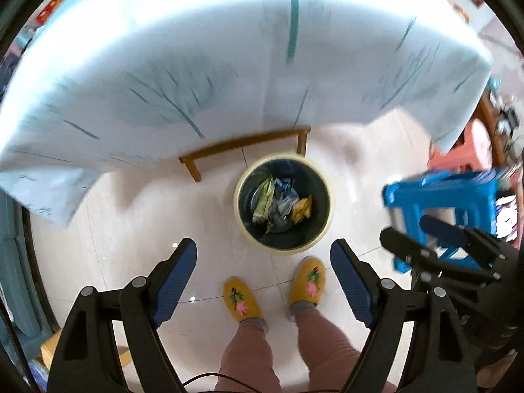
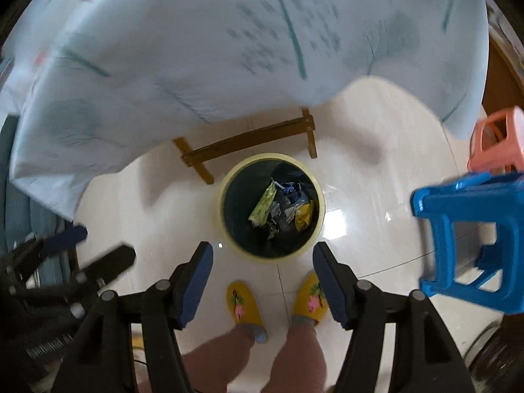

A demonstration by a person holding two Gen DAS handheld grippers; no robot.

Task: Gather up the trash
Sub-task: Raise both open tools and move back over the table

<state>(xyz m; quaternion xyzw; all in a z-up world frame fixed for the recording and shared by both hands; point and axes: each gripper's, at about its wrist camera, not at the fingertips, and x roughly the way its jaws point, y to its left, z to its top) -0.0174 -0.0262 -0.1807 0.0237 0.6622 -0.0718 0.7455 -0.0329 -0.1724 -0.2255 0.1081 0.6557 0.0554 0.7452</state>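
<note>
Both grippers point down over the floor, empty. Left gripper [image 1: 263, 255] w/ jaws spread wide; right gripper [image 2: 263, 258] likewise wide apart. Trash bin [image 2: 229, 229] sits on floor tiles just ahead of yellow slippers [image 1: 241, 299], w/ crumpled wrappers [image 2: 281, 208] inside. Cloth-covered worktop [image 1: 196, 65] beyond; blue stool [image 2: 471, 239] at right.

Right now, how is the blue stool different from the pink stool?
The blue stool is bright blue and nearer the camera; the pink stool is pale pink and sits behind it, partly cut off at the edge. Both are plastic stools standing on the tiled floor.
</note>
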